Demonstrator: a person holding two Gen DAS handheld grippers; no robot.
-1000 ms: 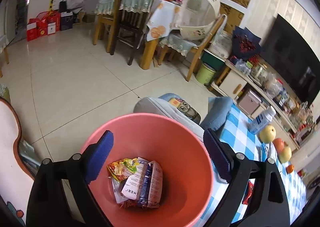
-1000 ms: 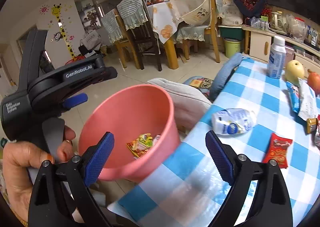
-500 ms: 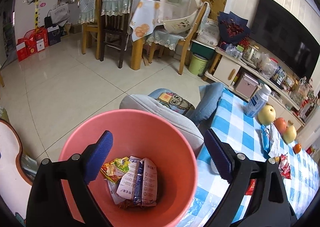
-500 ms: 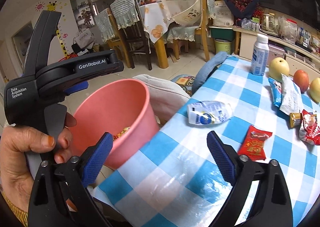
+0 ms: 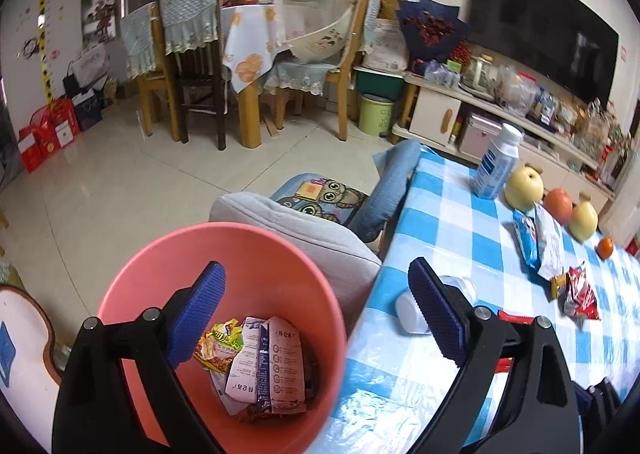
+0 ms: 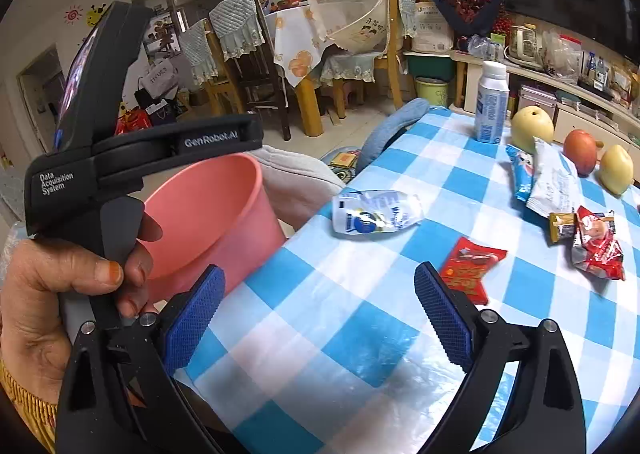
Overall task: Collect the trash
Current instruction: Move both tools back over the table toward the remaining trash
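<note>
Left wrist view: the left gripper (image 5: 316, 306) has its jaws spread wide and holds nothing. It hangs over the pink bin (image 5: 160, 278), which stands just beside the near left edge of the checked table (image 5: 452, 214). Several flattened wrappers (image 5: 256, 366) lie at the bin's bottom. A crushed white bottle (image 5: 408, 310) lies on the cloth near that edge, partly hidden behind the right finger.

Right wrist view: the right gripper (image 6: 320, 314) is likewise spread wide and empty, above the near part of the table. The crushed bottle (image 6: 376, 214) lies ahead, close to the bin (image 6: 208, 214). A red packet (image 6: 472, 262) lies to its right; further right sit a red and silver wrapper (image 6: 600, 242) and a small gold wrapper (image 6: 562, 226). A hand (image 6: 52, 302) grips the left tool's handle at the left.

Step in hand, as judged: between pickups, with trash remaining on the table. The next move calls for advancing the right gripper to the nearest item, probably the bottle or red packet, closing on it, then carrying it left over the bin.
</note>
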